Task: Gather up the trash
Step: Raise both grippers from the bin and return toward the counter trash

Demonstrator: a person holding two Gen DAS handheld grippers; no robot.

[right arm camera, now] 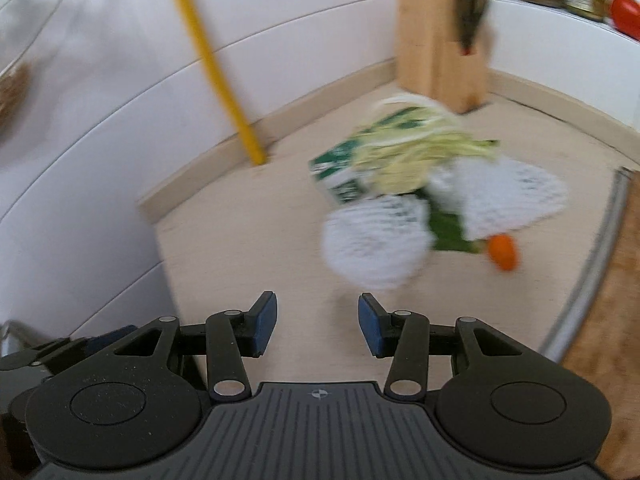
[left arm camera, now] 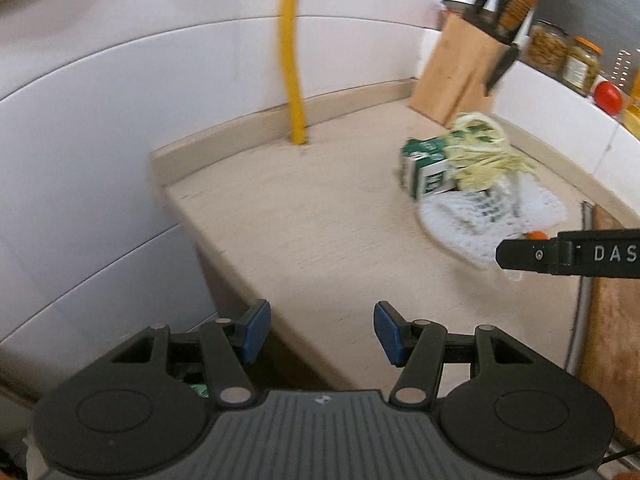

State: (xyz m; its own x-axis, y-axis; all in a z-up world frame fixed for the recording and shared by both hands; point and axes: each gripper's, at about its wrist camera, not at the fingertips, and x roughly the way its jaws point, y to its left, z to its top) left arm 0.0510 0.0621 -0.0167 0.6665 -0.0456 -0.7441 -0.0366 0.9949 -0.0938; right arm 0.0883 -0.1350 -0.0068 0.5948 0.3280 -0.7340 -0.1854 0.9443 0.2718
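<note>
A heap of trash lies on the beige counter (left arm camera: 320, 220). It holds a green-and-white carton (left arm camera: 426, 170), a crumpled yellow-green wrapper (left arm camera: 484, 148), white netted paper (left arm camera: 480, 220) and a small orange piece (left arm camera: 536, 235). My left gripper (left arm camera: 322, 330) is open and empty, well short of the heap and near the counter's left corner. A black finger (left arm camera: 560, 254) of the other gripper reaches in from the right, next to the white paper. In the right wrist view my right gripper (right arm camera: 318, 328) is open and empty, just short of the white paper (right arm camera: 372, 240), carton (right arm camera: 336, 168), wrapper (right arm camera: 416, 148) and orange piece (right arm camera: 503, 252).
A wooden knife block (left arm camera: 460, 76) stands in the back corner behind the heap. Jars (left arm camera: 548, 50) and a red round thing (left arm camera: 608, 96) sit on the ledge to its right. A yellow pipe (left arm camera: 292, 60) rises from the counter's back edge. A brown board (left arm camera: 612, 320) borders the right side. The counter ends at the left.
</note>
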